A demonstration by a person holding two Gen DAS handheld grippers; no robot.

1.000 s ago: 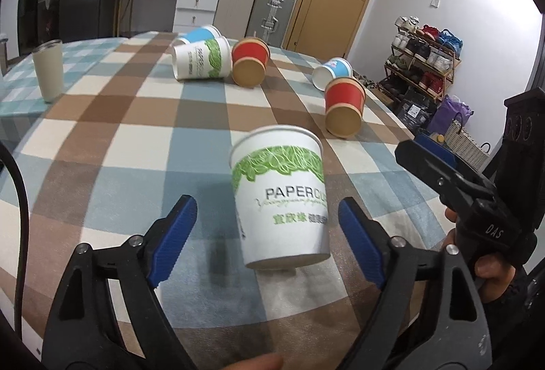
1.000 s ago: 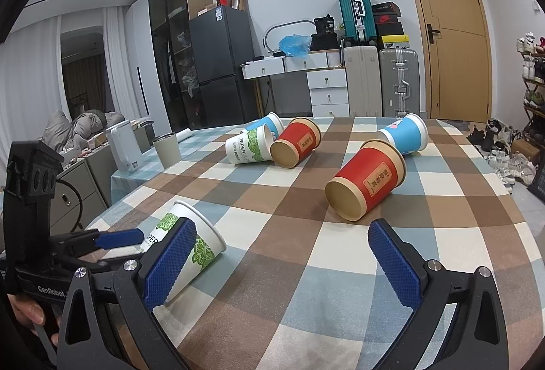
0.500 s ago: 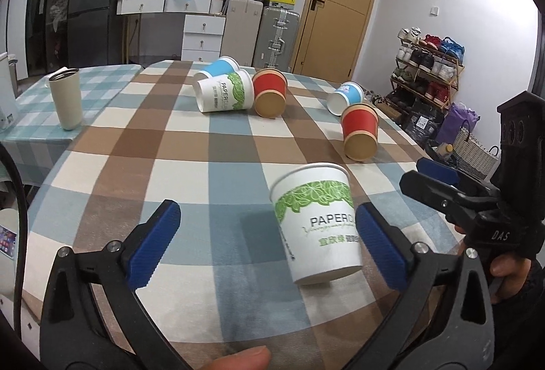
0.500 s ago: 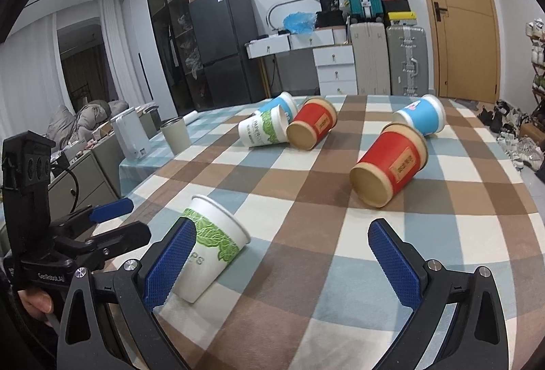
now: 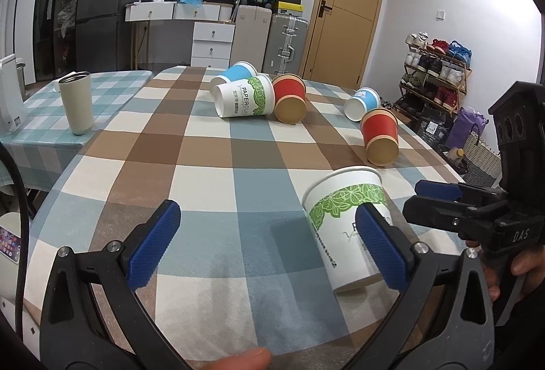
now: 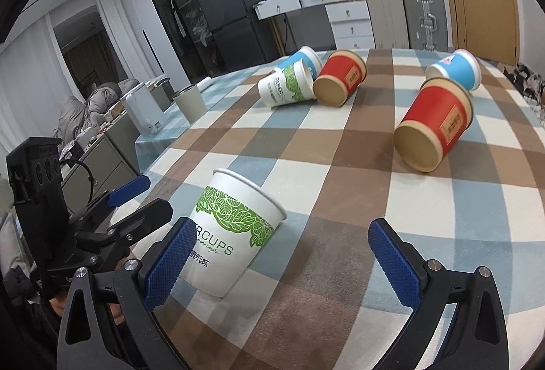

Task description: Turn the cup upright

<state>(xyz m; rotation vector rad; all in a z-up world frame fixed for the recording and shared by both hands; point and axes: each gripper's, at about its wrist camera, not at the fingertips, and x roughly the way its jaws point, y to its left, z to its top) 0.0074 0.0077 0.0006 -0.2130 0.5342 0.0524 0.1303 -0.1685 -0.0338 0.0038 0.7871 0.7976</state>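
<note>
A white paper cup with green leaf print [image 5: 344,216] [image 6: 235,230] stands upright on the checked tablecloth near the front edge. My left gripper [image 5: 269,244] is open and empty; the cup is partly behind its right finger [image 5: 381,244]. My right gripper [image 6: 282,264] is open and empty, the cup just beyond its left finger [image 6: 170,264]. Several cups lie on their sides farther back: a near red one [image 5: 379,140] [image 6: 436,125], a blue one [image 5: 362,102] [image 6: 456,68], and a white [image 5: 243,99], red [image 5: 289,97] and blue [image 5: 233,74] cluster.
A beige tumbler [image 5: 76,102] and a white appliance [image 5: 8,97] stand on a lower side table at the left. Suitcases, drawers and a fridge stand behind the table. A shoe rack [image 5: 436,70] is at the right. The table's front edge is close below both grippers.
The white leaf cup went from between my left gripper's fingers to standing free. The left gripper drew back and swung left. The right gripper moved in toward the cup.
</note>
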